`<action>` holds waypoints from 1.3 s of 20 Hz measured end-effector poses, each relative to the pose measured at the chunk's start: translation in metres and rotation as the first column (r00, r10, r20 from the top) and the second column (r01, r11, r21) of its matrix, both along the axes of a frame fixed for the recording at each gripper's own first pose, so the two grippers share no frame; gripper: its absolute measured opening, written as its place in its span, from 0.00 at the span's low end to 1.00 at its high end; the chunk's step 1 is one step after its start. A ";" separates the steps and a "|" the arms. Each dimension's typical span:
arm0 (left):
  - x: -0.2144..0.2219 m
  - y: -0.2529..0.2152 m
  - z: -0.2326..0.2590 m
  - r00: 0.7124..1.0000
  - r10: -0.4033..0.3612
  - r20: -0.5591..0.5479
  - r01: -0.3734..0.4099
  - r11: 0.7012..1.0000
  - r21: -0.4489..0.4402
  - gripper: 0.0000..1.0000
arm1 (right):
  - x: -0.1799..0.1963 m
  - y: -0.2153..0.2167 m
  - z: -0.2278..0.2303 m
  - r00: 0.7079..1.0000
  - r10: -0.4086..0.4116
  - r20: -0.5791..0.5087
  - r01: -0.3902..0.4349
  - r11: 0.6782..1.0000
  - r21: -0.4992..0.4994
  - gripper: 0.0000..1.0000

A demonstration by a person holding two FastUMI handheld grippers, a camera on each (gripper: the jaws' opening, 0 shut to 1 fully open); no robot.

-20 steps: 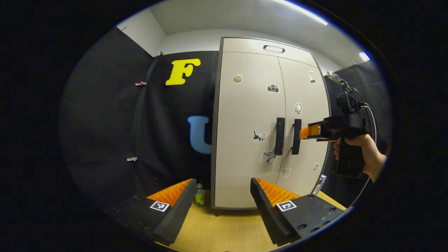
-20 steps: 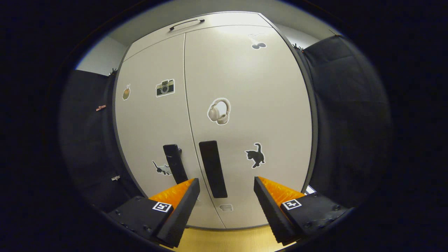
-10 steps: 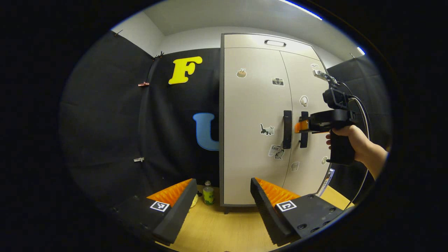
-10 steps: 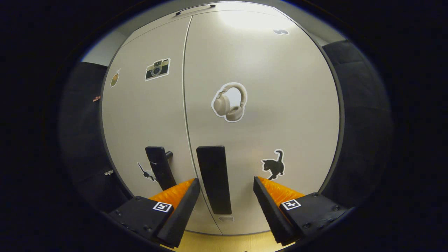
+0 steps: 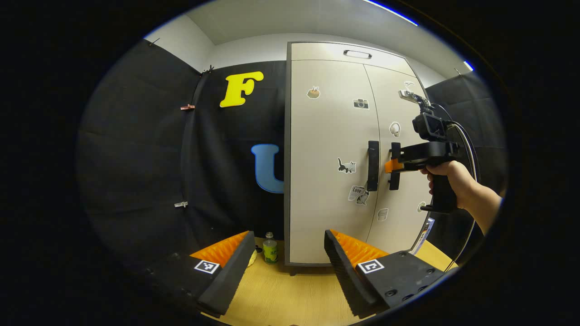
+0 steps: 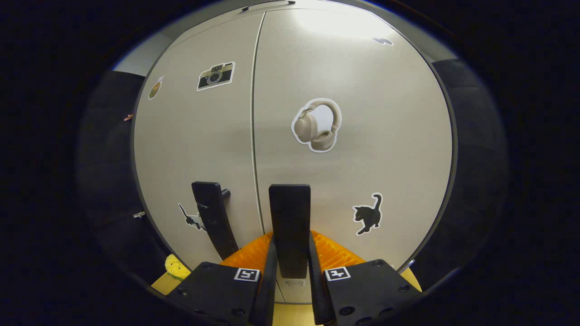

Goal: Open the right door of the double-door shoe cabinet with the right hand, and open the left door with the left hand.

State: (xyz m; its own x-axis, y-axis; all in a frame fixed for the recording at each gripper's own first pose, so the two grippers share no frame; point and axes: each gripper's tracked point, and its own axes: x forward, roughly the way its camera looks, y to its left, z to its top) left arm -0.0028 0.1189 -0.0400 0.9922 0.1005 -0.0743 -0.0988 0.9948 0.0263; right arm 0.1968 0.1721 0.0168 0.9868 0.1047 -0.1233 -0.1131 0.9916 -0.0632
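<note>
The pale double-door shoe cabinet [image 5: 331, 136] stands with both doors flat, stickers on each. In the right gripper view my right gripper [image 6: 291, 242] is shut on the right door's dark vertical handle [image 6: 290, 208], one finger pressing each side. The left door's handle [image 6: 213, 222] stands free just to its left. In the left gripper view the same right gripper [image 5: 392, 165], held by a hand [image 5: 446, 174], clamps the right handle [image 5: 394, 181], beside the left handle [image 5: 373, 165]. My left gripper [image 5: 287, 237] is open and well back from the cabinet, low over the floor.
A small green bottle [image 5: 270, 248] stands on the wooden floor [image 5: 290, 294] by the cabinet's left corner, with a yellow object [image 6: 174, 268] near it. Black cloth walls flank the cabinet. A cable [image 5: 469, 149] trails from the right gripper.
My right gripper moved in around the right door handle and shut on it. The left gripper stayed open and barely shifted. Both doors look unmoved.
</note>
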 end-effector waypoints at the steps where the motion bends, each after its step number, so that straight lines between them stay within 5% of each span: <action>1: -0.002 -0.001 0.001 1.000 0.000 0.002 0.000 1.000 -0.002 0.95 | -0.001 -0.001 0.001 1.000 0.005 -0.005 -0.005 1.000 0.009 0.37; 7: -0.011 -0.008 -0.002 1.000 -0.011 -0.008 0.011 1.000 -0.013 0.95 | -0.002 0.000 0.000 1.000 0.019 -0.005 -0.019 1.000 0.015 0.16; 26: -0.012 -0.062 0.019 0.998 -0.065 0.016 0.065 0.998 0.014 0.95 | -0.050 -0.016 0.010 0.986 0.167 -0.001 -0.167 0.986 0.021 0.16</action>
State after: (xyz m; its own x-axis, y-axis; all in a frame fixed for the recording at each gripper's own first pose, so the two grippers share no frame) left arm -0.0148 0.0565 -0.0206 0.9977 0.0367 -0.0574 -0.0345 0.9986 0.0390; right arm 0.1472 0.1561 0.0268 0.9549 0.2705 -0.1225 -0.2773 0.9598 -0.0424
